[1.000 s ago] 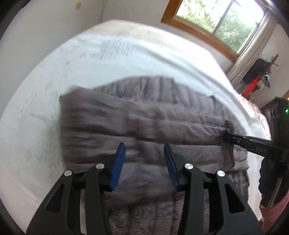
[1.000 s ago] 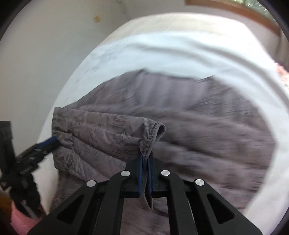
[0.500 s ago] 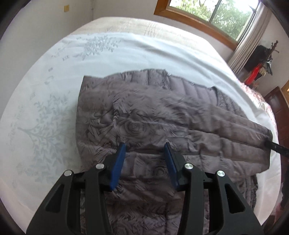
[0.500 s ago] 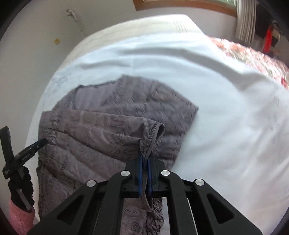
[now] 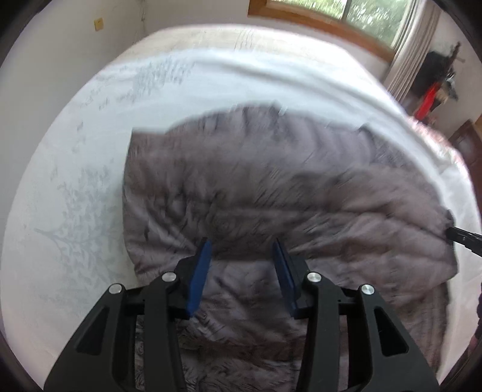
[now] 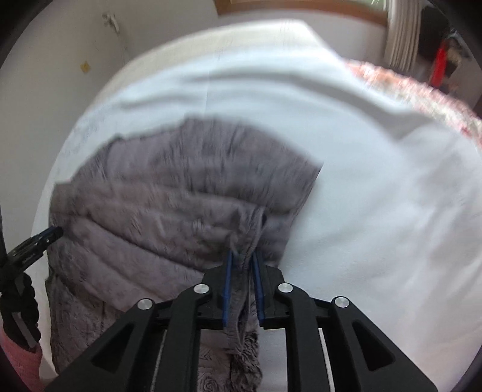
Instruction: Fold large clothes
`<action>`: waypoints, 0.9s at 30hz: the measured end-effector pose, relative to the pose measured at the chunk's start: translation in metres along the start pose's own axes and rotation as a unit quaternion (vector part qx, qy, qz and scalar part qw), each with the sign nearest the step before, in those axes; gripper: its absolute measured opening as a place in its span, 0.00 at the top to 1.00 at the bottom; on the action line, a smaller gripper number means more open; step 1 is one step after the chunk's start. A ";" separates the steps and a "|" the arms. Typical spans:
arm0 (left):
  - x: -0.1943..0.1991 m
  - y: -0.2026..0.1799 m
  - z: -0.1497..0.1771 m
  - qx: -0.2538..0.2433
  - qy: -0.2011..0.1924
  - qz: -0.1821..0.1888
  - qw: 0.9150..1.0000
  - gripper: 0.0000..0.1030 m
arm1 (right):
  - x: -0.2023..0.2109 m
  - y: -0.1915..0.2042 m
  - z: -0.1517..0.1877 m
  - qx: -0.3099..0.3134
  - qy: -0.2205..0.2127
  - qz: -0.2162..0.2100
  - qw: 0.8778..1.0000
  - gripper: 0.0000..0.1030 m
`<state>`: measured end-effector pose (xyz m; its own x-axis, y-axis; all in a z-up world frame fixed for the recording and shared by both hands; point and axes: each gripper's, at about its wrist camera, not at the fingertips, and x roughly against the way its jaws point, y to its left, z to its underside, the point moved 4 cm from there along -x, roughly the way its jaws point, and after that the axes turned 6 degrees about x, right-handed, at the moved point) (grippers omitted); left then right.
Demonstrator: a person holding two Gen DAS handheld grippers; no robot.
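Observation:
A grey quilted puffer jacket (image 5: 271, 193) lies spread on a white bed, its sleeve folded across the body. My left gripper (image 5: 242, 256) is open and empty, hovering just above the jacket's lower middle. My right gripper (image 6: 242, 265) has the sleeve cuff (image 6: 250, 241) between its blue pads, with the jaws slightly parted around the fabric. The right gripper's tip shows in the left wrist view (image 5: 464, 236) at the cuff end. The left gripper's tip shows in the right wrist view (image 6: 36, 244) at the jacket's left edge. Both views are motion-blurred.
The white patterned bedsheet (image 5: 75, 211) surrounds the jacket. A window (image 5: 346, 12) and curtain are at the back. A red item on a dark stand (image 5: 427, 99) is at the far right. A pink-patterned blanket (image 6: 421, 90) lies on the bed's right side.
The right gripper's jaws have parted slightly around the cuff, which was pinched tight before. Both cameras have shifted over the jacket; the left gripper stays open.

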<state>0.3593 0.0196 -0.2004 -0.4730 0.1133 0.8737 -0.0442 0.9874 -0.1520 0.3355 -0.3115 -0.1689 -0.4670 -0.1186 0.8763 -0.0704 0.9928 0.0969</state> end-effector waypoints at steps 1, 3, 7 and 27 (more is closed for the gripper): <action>0.005 -0.003 -0.003 -0.001 -0.007 0.005 1.000 0.58 | 0.010 0.002 -0.006 -0.001 -0.015 0.000 1.000 0.82; 0.011 -0.014 -0.011 -0.004 -0.014 0.020 1.000 0.58 | 0.016 0.012 -0.016 0.006 -0.022 -0.017 1.000 0.82; -0.006 -0.034 -0.017 -0.024 -0.006 0.005 1.000 0.58 | -0.001 0.038 -0.026 0.031 -0.010 -0.021 0.999 0.82; 0.005 -0.041 -0.002 -0.031 0.002 0.012 0.999 0.58 | -0.004 0.069 0.003 0.067 0.004 -0.030 0.997 0.75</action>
<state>0.3604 -0.0202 -0.1892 -0.4701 0.1366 0.8720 0.0217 0.9894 -0.1433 0.3296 -0.2423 -0.1674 -0.4516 -0.1766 0.8746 -0.2158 0.9727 0.0850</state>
